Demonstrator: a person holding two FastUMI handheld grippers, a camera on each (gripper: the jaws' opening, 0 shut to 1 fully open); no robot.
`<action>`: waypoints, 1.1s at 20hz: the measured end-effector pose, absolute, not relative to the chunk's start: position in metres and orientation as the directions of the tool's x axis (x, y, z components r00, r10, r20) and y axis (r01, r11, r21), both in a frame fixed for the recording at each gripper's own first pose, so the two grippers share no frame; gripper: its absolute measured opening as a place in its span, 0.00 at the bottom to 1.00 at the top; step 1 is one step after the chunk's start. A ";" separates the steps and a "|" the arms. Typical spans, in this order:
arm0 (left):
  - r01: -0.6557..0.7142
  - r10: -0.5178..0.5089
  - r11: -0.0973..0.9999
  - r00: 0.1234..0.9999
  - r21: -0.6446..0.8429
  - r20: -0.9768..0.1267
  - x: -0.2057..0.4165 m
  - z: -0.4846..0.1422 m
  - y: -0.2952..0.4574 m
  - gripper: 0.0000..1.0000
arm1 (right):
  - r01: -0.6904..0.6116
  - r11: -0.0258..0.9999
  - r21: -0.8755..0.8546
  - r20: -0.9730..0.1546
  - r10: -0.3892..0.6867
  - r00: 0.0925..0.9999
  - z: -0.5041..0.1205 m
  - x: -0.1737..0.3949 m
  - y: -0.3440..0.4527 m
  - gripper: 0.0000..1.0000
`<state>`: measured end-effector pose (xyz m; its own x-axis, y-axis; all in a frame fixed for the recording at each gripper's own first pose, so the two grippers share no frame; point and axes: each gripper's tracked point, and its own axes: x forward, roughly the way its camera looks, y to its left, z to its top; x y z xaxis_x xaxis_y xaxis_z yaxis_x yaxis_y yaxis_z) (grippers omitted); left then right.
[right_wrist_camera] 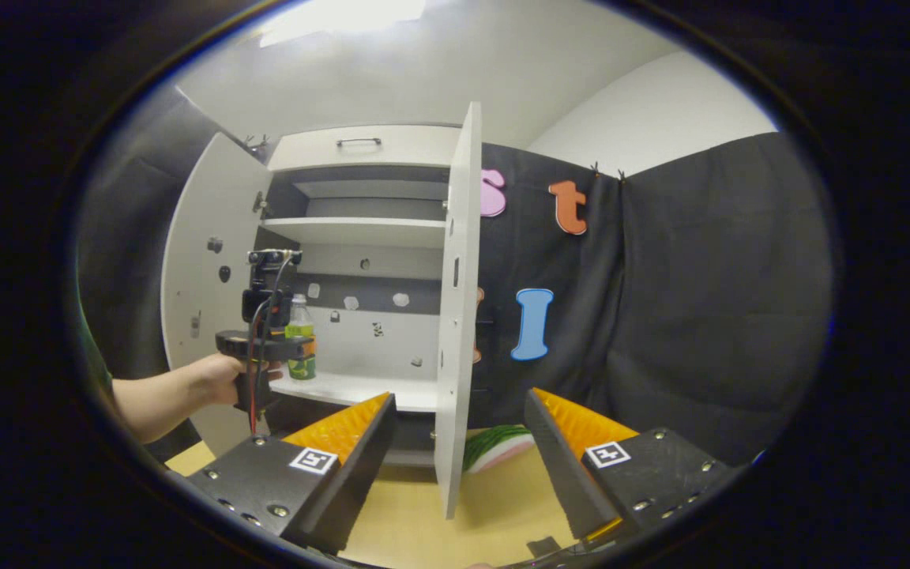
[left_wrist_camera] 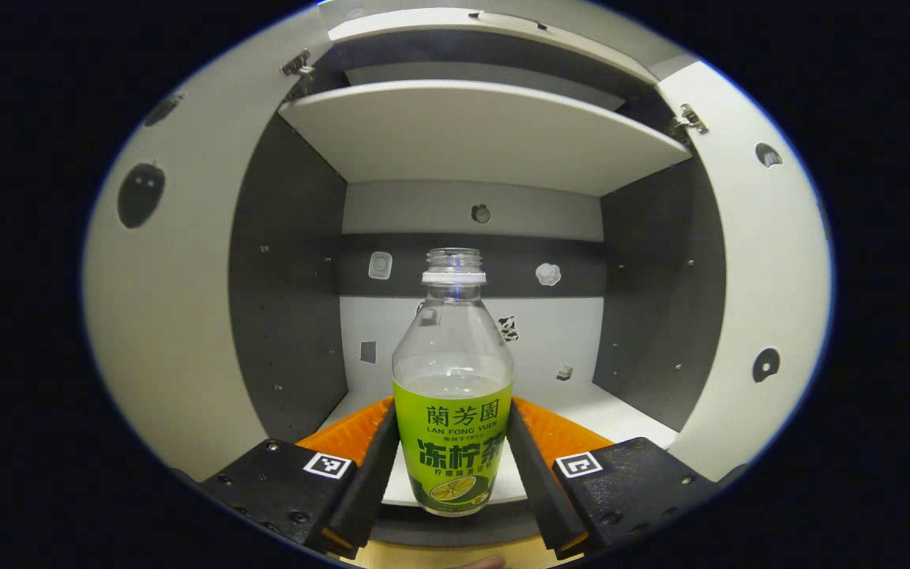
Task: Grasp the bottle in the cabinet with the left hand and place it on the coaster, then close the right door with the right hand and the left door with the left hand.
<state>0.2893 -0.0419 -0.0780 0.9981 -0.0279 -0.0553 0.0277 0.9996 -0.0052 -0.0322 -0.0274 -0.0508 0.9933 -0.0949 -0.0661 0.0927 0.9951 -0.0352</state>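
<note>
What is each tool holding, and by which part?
Left tool grips the bottle across its labelled lower body. Right tool is open, holding nothing.

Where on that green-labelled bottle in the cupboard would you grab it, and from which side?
Around the labelled lower body of the bottle, coming straight in from the open cabinet front. It stands upright near the shelf's front edge, round and widest there. The left hand-held gripper already has a finger on each side of the label.

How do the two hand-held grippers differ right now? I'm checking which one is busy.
The left hand-held gripper has its fingers against the bottle inside the cabinet; the right hand-held gripper is open and holds nothing. The left reaches onto the shelf; the right hangs back over the table. Both point toward the cabinet.
</note>
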 end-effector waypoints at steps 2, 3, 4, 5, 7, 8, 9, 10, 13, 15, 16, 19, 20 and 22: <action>0.027 -0.027 1.000 0.999 -0.017 -0.030 0.258 -0.065 -0.042 0.79 | 0.072 0.997 -0.022 -0.060 -0.073 0.996 -0.048 -0.046 -0.024 0.99; 0.027 -0.027 0.999 0.999 -0.023 -0.027 0.242 -0.061 -0.042 0.79 | 0.064 0.998 -0.014 -0.055 -0.065 0.996 -0.045 -0.054 -0.023 0.99; 0.026 -0.027 0.999 0.999 -0.030 -0.030 0.226 -0.059 -0.043 0.81 | 0.062 0.998 -0.005 -0.049 -0.062 0.997 -0.042 -0.061 -0.023 0.98; 0.028 -0.029 0.999 0.999 -0.032 -0.034 0.209 -0.057 -0.044 0.79 | 0.054 0.999 0.003 -0.042 -0.053 0.998 -0.040 -0.068 -0.021 0.99; 0.025 -0.026 0.999 0.999 -0.029 -0.037 0.177 -0.054 -0.042 0.79 | 0.034 0.999 0.012 -0.031 -0.034 0.999 -0.037 -0.082 -0.018 0.99; 0.023 -0.024 0.999 0.999 -0.023 -0.037 0.161 -0.053 -0.042 0.79 | 0.029 1.000 0.011 -0.028 -0.028 0.999 -0.037 -0.088 -0.017 0.99; 0.017 -0.018 1.000 0.999 -0.014 -0.042 0.144 -0.053 -0.040 0.79 | 0.024 1.000 0.011 -0.030 -0.024 0.999 -0.036 -0.092 -0.015 0.99; 0.010 -0.011 1.000 0.999 -0.008 -0.045 0.128 -0.053 -0.038 0.79 | 0.015 1.000 0.013 -0.028 -0.015 1.000 -0.036 -0.096 -0.013 0.99; 0.007 -0.008 1.000 0.999 -0.020 -0.045 0.085 -0.052 -0.036 0.79 | -0.027 0.999 0.026 -0.022 0.028 0.999 -0.041 -0.112 -0.004 0.99; -0.011 0.011 1.000 0.999 -0.019 -0.043 0.064 -0.055 -0.029 0.79 | -0.053 0.998 0.035 -0.019 0.054 0.998 -0.045 -0.116 0.004 0.99; -0.026 0.025 0.999 0.999 -0.020 -0.041 0.056 -0.056 -0.023 0.79 | -0.064 0.997 0.038 -0.023 0.065 0.998 -0.048 -0.115 0.008 1.00; -0.061 0.059 0.996 0.998 -0.065 -0.037 0.035 -0.069 -0.009 0.79 | -0.072 0.996 0.047 -0.016 0.073 0.997 -0.050 -0.107 0.017 0.99; -0.053 0.050 0.995 0.998 -0.090 -0.042 0.031 -0.078 -0.009 0.81 | -0.074 0.996 0.056 -0.011 0.075 0.997 -0.050 -0.103 0.019 0.98; -0.037 0.027 0.990 0.997 -0.134 -0.077 0.023 -0.105 -0.009 0.79 | -0.074 0.994 0.080 -0.006 0.075 0.997 -0.053 -0.096 0.020 0.99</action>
